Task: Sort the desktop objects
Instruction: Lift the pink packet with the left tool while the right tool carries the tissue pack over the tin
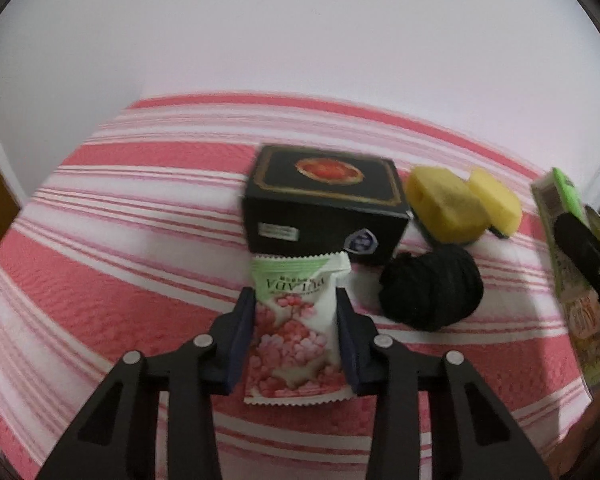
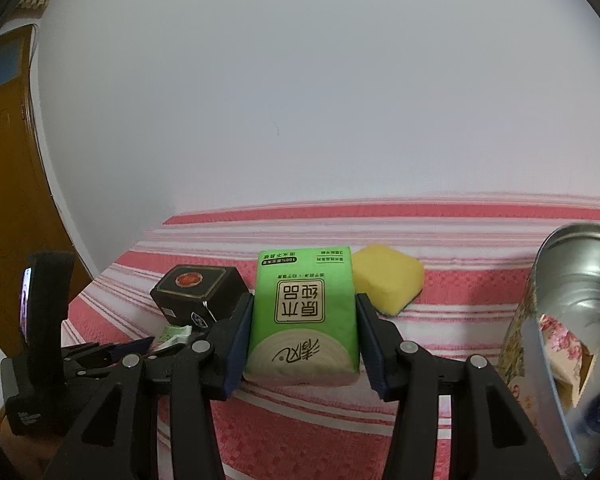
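Gripping both at once: left claw (image 1: 296, 316) pinches the sachet (image 1: 296, 328) lengthwise between its pads, box (image 1: 324, 208) just ahead; right claw (image 2: 300, 332) clamps the tissue pack (image 2: 303, 316), sponge (image 2: 388, 284) ahead-right.

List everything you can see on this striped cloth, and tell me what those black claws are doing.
snack packet: one, white and green with pink blossoms, flat on the cloth in front of the black box.
black box: one, black with gold trim and a red emblem, mid-cloth.
sponges: two, yellow, right of the box.
ball of yarn: one, black, in front of the sponges.
tissue pack: one, green.
tin: one, silvery inside, floral outside, far right, holding packets.
striped cloth: one, pink and white, under everything.
door: one, brown, left edge.
left claw: black, shut on the snack packet.
right claw: black, shut on the tissue pack.
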A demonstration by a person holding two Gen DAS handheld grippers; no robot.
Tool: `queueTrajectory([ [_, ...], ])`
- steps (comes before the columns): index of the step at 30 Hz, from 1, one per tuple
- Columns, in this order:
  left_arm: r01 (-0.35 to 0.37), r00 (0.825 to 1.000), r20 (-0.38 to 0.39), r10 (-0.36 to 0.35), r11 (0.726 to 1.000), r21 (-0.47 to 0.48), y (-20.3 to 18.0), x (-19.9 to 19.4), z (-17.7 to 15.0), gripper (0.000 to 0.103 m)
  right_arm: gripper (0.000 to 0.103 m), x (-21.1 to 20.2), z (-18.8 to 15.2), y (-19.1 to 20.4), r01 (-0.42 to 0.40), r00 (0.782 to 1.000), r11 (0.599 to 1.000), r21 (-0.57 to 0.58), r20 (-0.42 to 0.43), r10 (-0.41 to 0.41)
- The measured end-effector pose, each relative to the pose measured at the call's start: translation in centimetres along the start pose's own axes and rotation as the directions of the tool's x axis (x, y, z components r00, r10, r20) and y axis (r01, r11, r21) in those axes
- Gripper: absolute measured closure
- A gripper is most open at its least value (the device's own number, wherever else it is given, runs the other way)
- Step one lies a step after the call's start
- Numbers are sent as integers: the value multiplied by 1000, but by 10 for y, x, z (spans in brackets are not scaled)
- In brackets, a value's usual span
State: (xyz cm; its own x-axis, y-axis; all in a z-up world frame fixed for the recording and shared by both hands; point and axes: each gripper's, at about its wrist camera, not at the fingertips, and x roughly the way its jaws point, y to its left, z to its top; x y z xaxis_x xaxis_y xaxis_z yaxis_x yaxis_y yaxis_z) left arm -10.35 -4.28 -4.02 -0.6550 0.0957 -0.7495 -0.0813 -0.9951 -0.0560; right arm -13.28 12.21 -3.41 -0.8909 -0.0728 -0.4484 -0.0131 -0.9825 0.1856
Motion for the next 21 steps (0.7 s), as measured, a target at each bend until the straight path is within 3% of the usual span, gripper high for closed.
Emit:
queueTrajectory([
  [3, -37, 995, 88, 36, 999, 15, -8, -19, -6, 65, 51, -12, 1, 8, 43, 995, 999, -34, 92, -39],
  [6, -110, 978, 182, 102, 993, 35, -19, -39, -12, 65, 51, -27, 0, 17, 130, 975, 988, -80, 192, -113],
  [15, -114, 962, 251, 104, 993, 25, -10, -41, -8, 65, 51, -40, -9, 32, 162, 966, 972, -168, 228, -121],
  [21, -107, 957, 275, 93, 994, 36, -19, -46, -10, 65, 51, -54, -12, 19, 171, 961, 975, -142, 243, -133],
])
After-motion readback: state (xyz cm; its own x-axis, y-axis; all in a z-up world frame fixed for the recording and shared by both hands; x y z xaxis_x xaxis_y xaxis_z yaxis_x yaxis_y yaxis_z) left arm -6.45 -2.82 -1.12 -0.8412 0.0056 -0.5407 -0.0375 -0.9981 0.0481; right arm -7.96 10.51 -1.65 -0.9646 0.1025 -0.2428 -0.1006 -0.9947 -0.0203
